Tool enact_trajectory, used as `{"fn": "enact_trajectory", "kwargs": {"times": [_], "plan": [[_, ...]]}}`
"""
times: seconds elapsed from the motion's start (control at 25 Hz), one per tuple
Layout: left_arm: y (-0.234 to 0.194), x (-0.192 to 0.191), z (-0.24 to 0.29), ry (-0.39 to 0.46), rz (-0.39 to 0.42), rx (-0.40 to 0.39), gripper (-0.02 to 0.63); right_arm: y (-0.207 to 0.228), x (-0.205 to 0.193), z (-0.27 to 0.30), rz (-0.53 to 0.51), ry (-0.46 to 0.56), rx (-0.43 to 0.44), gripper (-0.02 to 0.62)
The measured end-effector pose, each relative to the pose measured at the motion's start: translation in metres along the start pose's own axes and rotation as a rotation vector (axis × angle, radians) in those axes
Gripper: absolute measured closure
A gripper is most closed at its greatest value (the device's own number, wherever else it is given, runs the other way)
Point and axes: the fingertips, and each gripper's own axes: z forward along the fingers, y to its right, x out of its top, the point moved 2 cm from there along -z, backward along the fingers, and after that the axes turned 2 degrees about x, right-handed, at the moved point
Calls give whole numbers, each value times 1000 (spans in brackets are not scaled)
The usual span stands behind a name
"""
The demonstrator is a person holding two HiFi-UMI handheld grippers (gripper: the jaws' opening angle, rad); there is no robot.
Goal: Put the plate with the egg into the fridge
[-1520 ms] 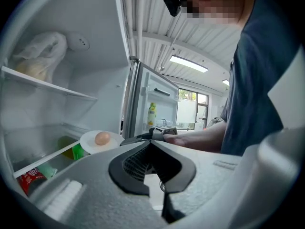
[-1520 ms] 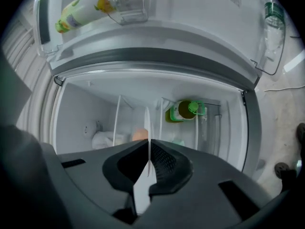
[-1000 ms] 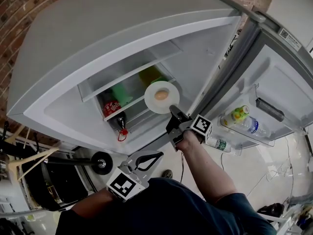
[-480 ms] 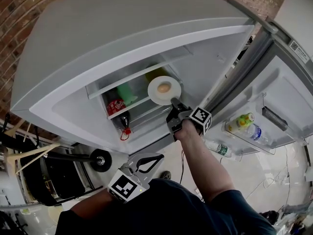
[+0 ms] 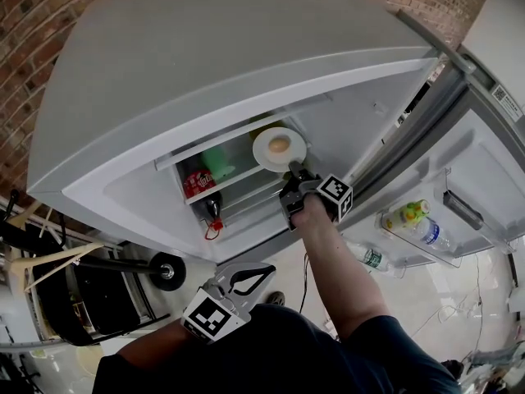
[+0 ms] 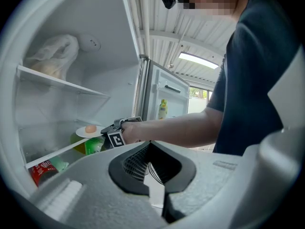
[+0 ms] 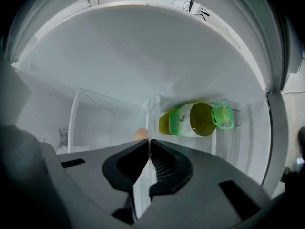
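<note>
A white plate [image 5: 280, 148] carrying a brown egg [image 5: 279, 144] is held level inside the open fridge [image 5: 164, 72], just over the front of a glass shelf [image 6: 52, 151]. My right gripper [image 5: 293, 170] is shut on the plate's near rim. In the right gripper view the plate [image 7: 143, 185] shows edge-on between the jaws of the right gripper [image 7: 149, 142], with the egg [image 7: 141, 134] peeking above them. The left gripper view shows the plate [image 6: 80, 133] and egg [image 6: 90, 128] from the side. My left gripper [image 5: 261, 274] hangs low by the person's body, shut and empty.
On the lower shelves stand a red can [image 5: 195, 183] and a green bottle [image 5: 217, 161]; a yellow-green bottle [image 7: 193, 119] is right of the plate. A bag [image 6: 52, 54] lies on the upper shelf. The open door [image 5: 476, 154] at right holds bottles [image 5: 410, 216].
The right gripper has carried the plate with the egg up and deeper into the fridge compartment. The left gripper has stayed low by the body.
</note>
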Motion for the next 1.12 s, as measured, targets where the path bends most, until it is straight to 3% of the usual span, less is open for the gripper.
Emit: {"fn": "enact_trajectory", "kwargs": {"times": [0.64,0.92,1.12], "plan": [[-12,-5,-6,-22,-10,-6,607,0,2,25,-42,0,-58,572],[-13,-4,-9,-13,-36,-26,607,-1,2,32,-105,-45,-138,571],[-13,-6,-12,1,-69,-25,607,-4,1,32,-108,-52,-99,524]]}}
